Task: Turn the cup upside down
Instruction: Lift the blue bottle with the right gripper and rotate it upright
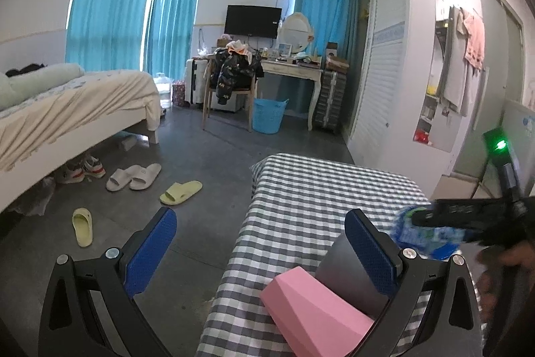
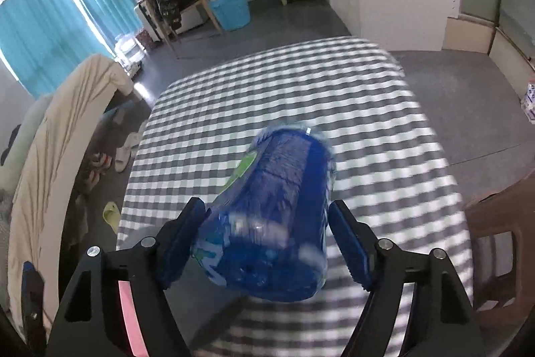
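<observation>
Looked like the flip itself was underway, judging by the blur on the cup. Going left to right: the left gripper (image 1: 260, 256) sat idle with its fingers spread wide and nothing between them, hanging over the near corner of the table (image 1: 301, 189). Those pads (image 1: 150, 253) were dimpled blue rubber on matte black frames. Just beside its right finger sat a pink box (image 1: 311, 313) with faceted, hard-looking faces, and a flat grey panel (image 1: 351, 273) leaned behind it. The tablecloth was soft grey-and-white gingham.

Further right, the right gripper (image 2: 264, 243) was clamped on the cup (image 2: 281, 216), held up off the table and tilted. It looked like thin crinkly plastic, blue with white and green print, roughly cylindrical.

My guess for the next move: finish the wrist roll until the mouth faces down, lower it onto the cloth, then ease off gently, since thin plastic like that probably dents.
</observation>
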Available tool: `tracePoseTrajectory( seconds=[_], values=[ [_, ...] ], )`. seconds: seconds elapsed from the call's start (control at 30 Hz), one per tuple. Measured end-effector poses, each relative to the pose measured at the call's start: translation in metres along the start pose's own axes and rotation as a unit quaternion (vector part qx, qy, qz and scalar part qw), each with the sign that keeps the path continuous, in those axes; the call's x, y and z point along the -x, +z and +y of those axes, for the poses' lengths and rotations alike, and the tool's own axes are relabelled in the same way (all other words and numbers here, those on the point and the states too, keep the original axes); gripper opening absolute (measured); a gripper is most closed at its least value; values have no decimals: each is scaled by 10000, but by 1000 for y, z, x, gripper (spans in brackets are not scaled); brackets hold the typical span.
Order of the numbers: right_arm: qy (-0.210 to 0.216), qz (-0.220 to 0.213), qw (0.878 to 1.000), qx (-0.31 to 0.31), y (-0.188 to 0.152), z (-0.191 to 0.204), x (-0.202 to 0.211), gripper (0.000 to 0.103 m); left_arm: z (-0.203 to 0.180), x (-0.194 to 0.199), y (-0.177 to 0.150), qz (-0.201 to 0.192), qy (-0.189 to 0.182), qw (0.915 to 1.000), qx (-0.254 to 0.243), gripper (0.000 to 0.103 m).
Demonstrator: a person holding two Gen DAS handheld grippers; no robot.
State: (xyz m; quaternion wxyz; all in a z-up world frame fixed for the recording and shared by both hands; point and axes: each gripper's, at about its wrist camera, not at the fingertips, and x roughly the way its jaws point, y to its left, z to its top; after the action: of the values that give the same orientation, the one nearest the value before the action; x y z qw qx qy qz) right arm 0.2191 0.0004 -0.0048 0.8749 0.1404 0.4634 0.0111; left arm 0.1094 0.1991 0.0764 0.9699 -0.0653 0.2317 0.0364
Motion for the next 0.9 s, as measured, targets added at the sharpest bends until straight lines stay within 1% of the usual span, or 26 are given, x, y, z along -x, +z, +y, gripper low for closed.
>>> tracePoseTrajectory(
  seconds=[0.1,0.2,0.37,0.43,0.5,0.6,0.77,0.9],
  values=[
    [-52,-36,10000,-11,-12,-11,23,74,-4,8,-3,-69,-41,10000,-47,103],
    [-79,-12,9999,-60,-30,-26,43,73,-7,22,-4,-111,-223,9997,-37,103],
    [-104,209,9997,-70,-78,-40,69,71,-11,51,-12,-221,-286,9992,-194,103],
    [-100,270,9996,-43,-97,-39,77,71,-9,60,-22,-136,-357,9991,-164,103],
    [-70,305,9995,-23,-116,-39,84,71,-7,67,-35,34,-402,9991,-148,103],
    [-9,385,9993,21,-144,-35,92,71,-4,75,-47,171,-371,9990,-199,103],
    [369,632,9972,170,-187,-23,93,70,0,94,-62,215,-351,9985,-373,103],
    [469,734,9959,261,-203,-15,88,70,4,98,-74,384,-220,9979,-465,103]
  ],
)
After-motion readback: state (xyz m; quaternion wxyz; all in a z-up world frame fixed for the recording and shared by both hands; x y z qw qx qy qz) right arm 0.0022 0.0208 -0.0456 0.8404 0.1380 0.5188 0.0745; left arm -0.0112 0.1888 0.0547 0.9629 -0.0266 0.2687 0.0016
